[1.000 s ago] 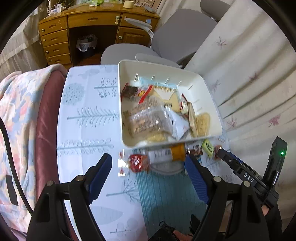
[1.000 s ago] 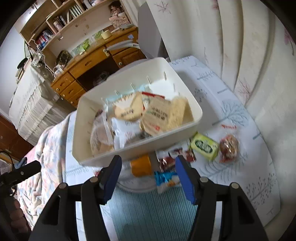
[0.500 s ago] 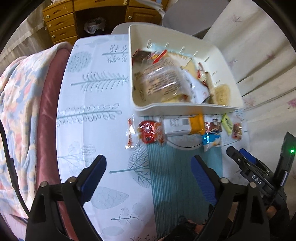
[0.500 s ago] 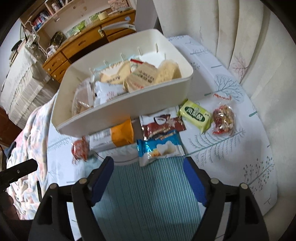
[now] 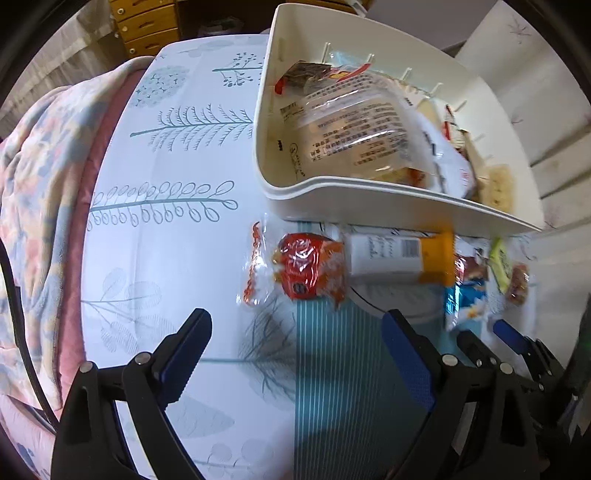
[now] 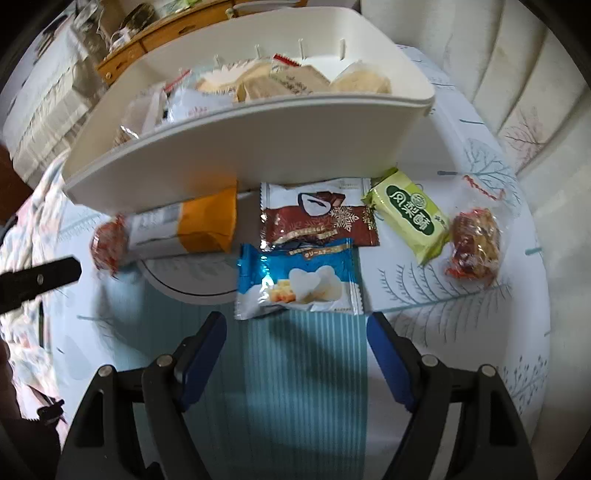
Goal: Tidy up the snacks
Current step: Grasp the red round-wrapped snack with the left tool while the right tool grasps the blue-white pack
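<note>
A white bin point(image 5: 369, 201) point(image 6: 229, 155) full of wrapped snacks stands on the table. In front of it lies a row of loose packets: a red-orange one point(image 5: 308, 271) point(image 6: 109, 242), a white and orange one point(image 5: 399, 254) point(image 6: 188, 227), a brown one point(image 6: 319, 218), a blue one point(image 6: 299, 282), a green one point(image 6: 410, 214) and a clear-wrapped red one point(image 6: 474, 245). My left gripper point(image 5: 295, 343) hangs open just short of the red-orange packet. My right gripper point(image 6: 295, 338) is open just below the blue packet. Nothing lies between either pair of fingers.
The table wears a white leaf-print cloth point(image 5: 166, 229) with a teal striped mat point(image 6: 295, 387) under the grippers. A floral blanket point(image 5: 37, 184) lies over the left side. A pale curtain point(image 6: 524, 92) hangs at the right. A wooden desk point(image 5: 147, 18) stands beyond.
Both grippers have come down closer to the table and their jaws stand wider than a second ago. The loose packets now fill more of each view.
</note>
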`<state>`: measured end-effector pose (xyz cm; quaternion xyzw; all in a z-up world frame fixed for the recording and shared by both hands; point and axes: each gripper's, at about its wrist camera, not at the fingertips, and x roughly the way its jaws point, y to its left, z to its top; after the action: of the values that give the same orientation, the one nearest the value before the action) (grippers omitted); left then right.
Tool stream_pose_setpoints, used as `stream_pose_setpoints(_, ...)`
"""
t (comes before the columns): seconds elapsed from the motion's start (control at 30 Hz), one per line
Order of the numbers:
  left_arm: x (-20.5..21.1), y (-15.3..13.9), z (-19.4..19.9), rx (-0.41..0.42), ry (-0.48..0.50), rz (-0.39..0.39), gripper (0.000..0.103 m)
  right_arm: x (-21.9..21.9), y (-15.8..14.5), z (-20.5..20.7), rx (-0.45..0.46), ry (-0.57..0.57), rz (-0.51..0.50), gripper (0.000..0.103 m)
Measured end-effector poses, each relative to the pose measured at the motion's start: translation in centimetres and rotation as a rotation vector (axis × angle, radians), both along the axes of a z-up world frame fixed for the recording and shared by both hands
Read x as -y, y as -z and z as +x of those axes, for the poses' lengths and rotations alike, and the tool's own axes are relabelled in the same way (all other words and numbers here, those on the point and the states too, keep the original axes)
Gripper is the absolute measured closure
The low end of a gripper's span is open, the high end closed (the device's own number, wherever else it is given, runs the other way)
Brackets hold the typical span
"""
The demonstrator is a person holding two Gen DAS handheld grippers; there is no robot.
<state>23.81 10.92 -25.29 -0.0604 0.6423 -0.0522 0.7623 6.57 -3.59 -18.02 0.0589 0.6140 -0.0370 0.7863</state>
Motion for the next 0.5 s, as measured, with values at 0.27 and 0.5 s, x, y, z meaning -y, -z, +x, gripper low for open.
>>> stream_pose_setpoints(0.27, 0.9, 2.1, 1.0, 0.057, -0.091, 0.031, 0.011, 0.2, 1.7, 0.5, 0.036, -0.076, -0.022, 0.024)
stream_pose_setpoints(0.5, 0.9, 2.9, 1.9, 0.066, -0.123, 0.065, 0.022, -0.1, 2.4, 0.9, 0.061, -0.120, -0.033, 0.024)
